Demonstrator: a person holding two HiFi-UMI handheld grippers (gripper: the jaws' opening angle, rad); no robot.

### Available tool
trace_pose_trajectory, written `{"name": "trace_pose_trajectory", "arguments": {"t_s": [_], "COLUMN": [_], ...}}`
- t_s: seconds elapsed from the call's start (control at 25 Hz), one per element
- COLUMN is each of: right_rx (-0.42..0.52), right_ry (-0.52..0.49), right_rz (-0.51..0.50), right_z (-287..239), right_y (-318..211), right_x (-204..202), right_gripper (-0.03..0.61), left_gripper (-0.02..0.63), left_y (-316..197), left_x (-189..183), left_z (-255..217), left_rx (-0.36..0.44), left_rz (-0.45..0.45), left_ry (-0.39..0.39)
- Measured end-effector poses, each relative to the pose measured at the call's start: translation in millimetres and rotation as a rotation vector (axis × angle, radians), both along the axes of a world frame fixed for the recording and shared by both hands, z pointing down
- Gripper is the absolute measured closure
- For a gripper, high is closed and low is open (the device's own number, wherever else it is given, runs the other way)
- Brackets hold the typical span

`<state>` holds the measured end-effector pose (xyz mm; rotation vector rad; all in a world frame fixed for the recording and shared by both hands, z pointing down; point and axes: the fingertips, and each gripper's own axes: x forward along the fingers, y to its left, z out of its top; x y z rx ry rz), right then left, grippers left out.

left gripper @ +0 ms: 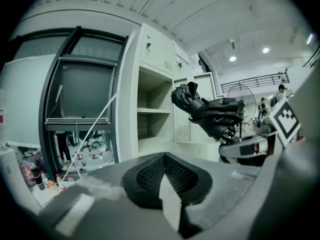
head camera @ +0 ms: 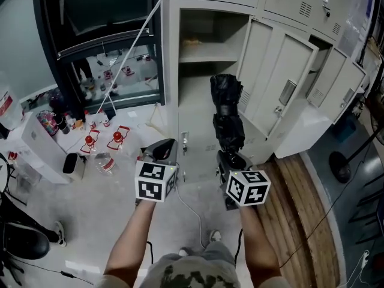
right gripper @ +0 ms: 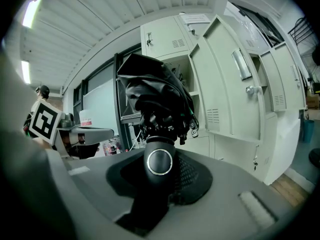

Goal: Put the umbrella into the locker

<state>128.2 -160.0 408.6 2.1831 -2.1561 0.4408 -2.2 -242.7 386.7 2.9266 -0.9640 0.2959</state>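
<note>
My right gripper (head camera: 231,162) is shut on the handle of a folded black umbrella (head camera: 227,116), which points away from me toward the open locker (head camera: 207,89). In the right gripper view the round handle end (right gripper: 159,161) sits between the jaws, with the bunched canopy (right gripper: 155,94) beyond it. The locker's door (head camera: 270,80) stands swung out to the right. My left gripper (head camera: 161,151) hovers level beside the right one, jaws together and nothing in them (left gripper: 165,159). From the left gripper view the umbrella (left gripper: 212,115) shows at right, before the locker's shelf (left gripper: 152,111).
Bottles, small red items and a white box (head camera: 42,146) litter the floor at left below a dark-framed window (head camera: 102,41). A cable (head camera: 192,215) runs across the floor. Wooden boards (head camera: 300,215) and a black stand base (head camera: 342,167) lie at right. More locker doors (head camera: 339,86) hang open.
</note>
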Motion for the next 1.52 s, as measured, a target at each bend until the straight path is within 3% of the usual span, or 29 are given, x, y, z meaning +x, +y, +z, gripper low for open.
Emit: {"name": "trace_pose_trajectory", "arguments": {"t_s": [0.56,0.88,1.28,1.52], "right_rx": [-0.042,-0.147,-0.273,-0.339], "right_ry": [-0.046,-0.055,-0.160,-0.121], "right_rz": [-0.132,-0.232,-0.303,-0.333], "right_z": [36,49,57,51], "right_y": [-79,-123,-177,-206], "right_x": [53,69,73,76], "right_gripper": [0.479,0.479,0.479,0.479], "left_gripper": [0.609,0.609,0.609,0.609], "left_y": [-49,-73,-95,-107], "left_x": [49,74,80,80], "left_z": [33,25,17,12], "left_rx": [0.012,0.005,0.032,0.050], "left_rz": [-0.100,-0.158,-0.202,-0.223], "left_ry": [-0.053,-0.067,-0.087,-0.091]}}
